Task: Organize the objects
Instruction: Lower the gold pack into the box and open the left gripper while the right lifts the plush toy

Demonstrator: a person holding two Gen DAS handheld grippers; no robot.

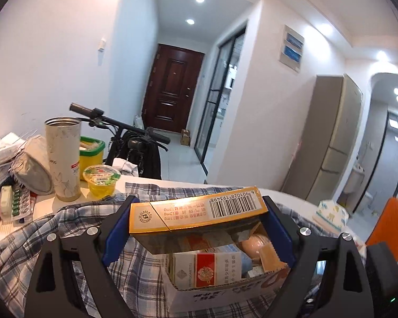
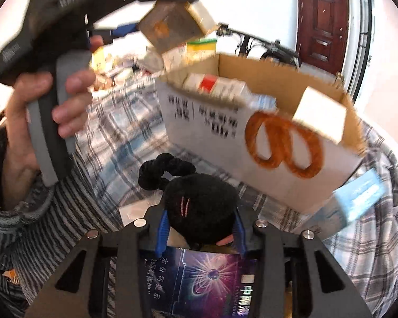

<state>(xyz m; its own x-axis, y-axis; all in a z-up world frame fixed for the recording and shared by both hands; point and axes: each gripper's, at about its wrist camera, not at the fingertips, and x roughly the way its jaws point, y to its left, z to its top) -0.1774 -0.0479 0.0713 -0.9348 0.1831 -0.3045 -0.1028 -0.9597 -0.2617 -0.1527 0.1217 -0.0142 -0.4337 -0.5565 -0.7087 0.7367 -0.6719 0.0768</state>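
On the table: a plaid cloth (image 1: 53, 233) lay under the cardboard box (image 2: 284, 159).
Beyond the box: brown door (image 1: 172, 87).
Left gripper (image 1: 199, 212): grasped a gold carton (image 1: 196, 213).
Right gripper (image 2: 199, 225): clenched on a black plush toy (image 2: 199, 209).

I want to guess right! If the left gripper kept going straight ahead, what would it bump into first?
Probably nothing soon: past the gold box the left gripper holds, the floor toward the brown door looks free, though depth is unclear.

Blk grippers, blue jaws; grey-striped sleeve (image 2: 26, 228).
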